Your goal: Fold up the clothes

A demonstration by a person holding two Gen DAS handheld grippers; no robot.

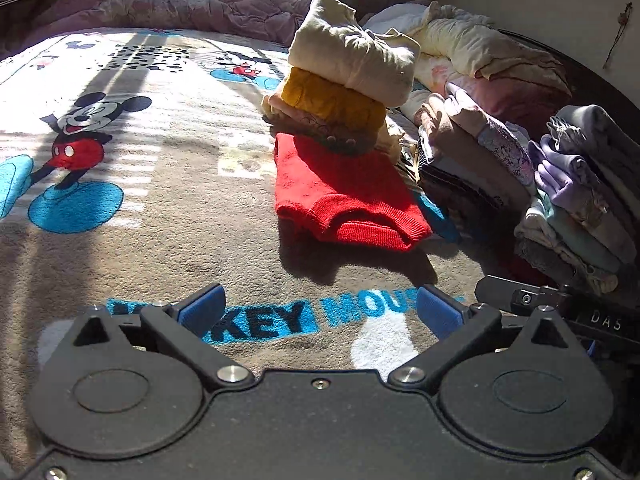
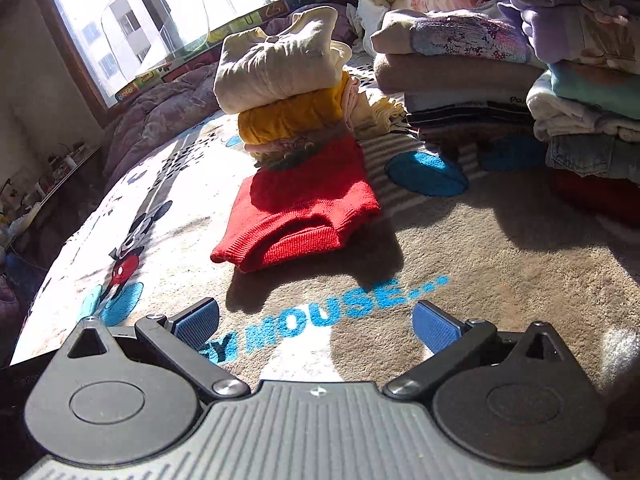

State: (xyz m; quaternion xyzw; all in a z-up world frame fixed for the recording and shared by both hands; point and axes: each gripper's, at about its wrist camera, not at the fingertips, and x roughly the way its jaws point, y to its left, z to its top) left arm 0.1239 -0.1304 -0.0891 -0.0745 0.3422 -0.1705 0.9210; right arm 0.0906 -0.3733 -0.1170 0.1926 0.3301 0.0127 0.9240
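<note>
The left gripper hovered low over the Mickey Mouse blanket, its blue-padded jaws spread wide with nothing between them; the right gripper sat the same way, jaws apart and empty, just beside the left one. Both pointed toward a folded red sweater that lay on the blanket ahead of them, away from its near edge. On the far end of that sweater rested a small stack: a patterned garment, a mustard knit and a cream top, the cream one bulging and tilted toward the right. To the right stood taller piles of folded clothes, and beyond them, toward the far right corner of the bed, a loose heap of unfolded laundry.

The likeliest trouble seemed to be the leaning stack. It sat only on the back part of the red sweater, so any tug or nudge on the sweater's near hem would probably tip the cream top off and undo its fold. The right-hand piles also leaned, and a gripper reaching past them for the loose heap could brush them over. The plush blanket looked soft enough that a low jaw might snag its pile instead of the cloth
</note>
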